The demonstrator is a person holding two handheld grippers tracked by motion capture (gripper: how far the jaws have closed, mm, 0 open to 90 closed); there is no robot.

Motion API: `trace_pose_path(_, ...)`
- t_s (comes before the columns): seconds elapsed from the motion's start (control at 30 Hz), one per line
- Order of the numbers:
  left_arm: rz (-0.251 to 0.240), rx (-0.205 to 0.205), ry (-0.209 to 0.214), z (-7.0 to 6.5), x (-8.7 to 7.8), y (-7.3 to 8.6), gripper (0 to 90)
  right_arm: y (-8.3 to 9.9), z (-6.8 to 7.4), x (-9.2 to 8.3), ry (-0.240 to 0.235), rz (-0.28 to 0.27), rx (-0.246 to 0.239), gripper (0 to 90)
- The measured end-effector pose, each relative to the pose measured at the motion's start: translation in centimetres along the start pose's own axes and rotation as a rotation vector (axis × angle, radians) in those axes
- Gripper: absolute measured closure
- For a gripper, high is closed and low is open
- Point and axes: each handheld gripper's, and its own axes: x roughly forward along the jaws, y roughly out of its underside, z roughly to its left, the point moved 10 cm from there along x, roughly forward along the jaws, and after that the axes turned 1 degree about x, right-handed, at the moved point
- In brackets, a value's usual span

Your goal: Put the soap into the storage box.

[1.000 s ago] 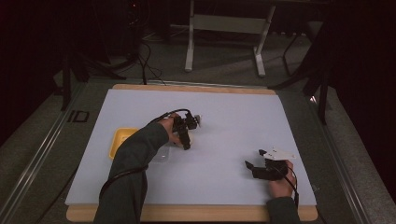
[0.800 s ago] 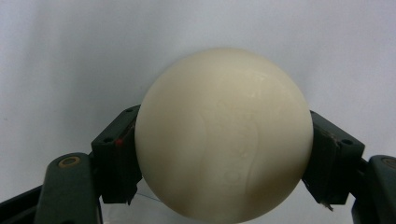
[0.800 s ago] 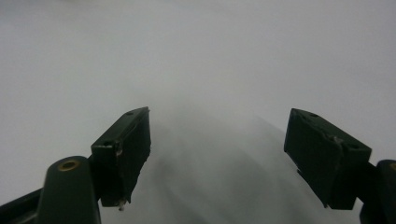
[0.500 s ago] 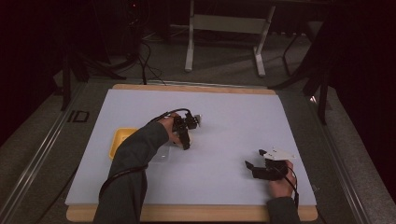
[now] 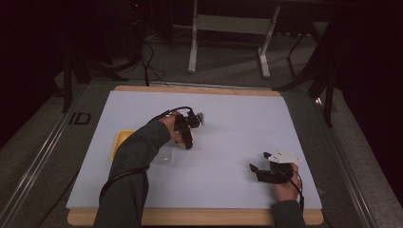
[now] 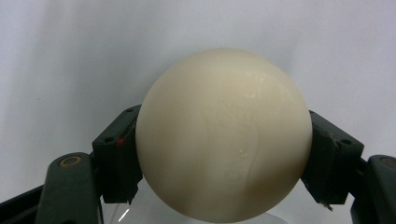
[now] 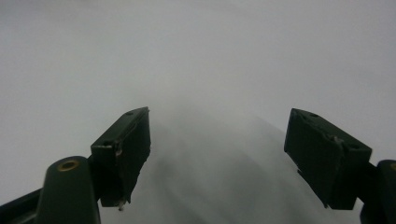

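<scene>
Left gripper view has the smooth cream-white ball (image 6: pixel 224 135) pinched squarely between the two black jaws of the left gripper (image 6: pixel 224 158), one pad pressing each side, with the pale sheet behind it. High view places that left gripper (image 5: pixel 186 135) a little toward 10 o'clock of the centre of the white sheet-covered table (image 5: pixel 237 123), jaws pointing down, the person's dark-sleeved left forearm (image 5: pixel 138 156) reaching in from 7 o'clock. Just beside the forearm at 9 o'clock lies a flat yellow tray (image 5: pixel 121 140), and a clear plastic lid (image 5: pixel 161 159) rests near it. The right gripper (image 5: pixel 256 170) sits low at about 4 o'clock, well apart from the left. Right gripper view shows its jaws (image 7: pixel 217 154) spread wide over bare sheet, gripping nothing.
</scene>
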Motion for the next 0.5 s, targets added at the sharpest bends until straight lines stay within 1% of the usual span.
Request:
trace_pose_path(0.2,-0.014,-0.016,0.0,0.2,-0.7,0.2,25.7,0.0,0.0,0.0,0.0,-0.001,0.001,22.3)
trace_pose_path(0.37,-0.004,-0.015,-0.003,0.3,-1.0,0.5,25.7,0.0,0.0,0.0,-0.001,-0.001,0.002,22.3)
trace_pose_path(0.5,-0.009,-0.018,0.002,0.3,-1.5,0.8,25.7,0.0,0.0,0.0,-0.001,-0.001,0.001,22.3)
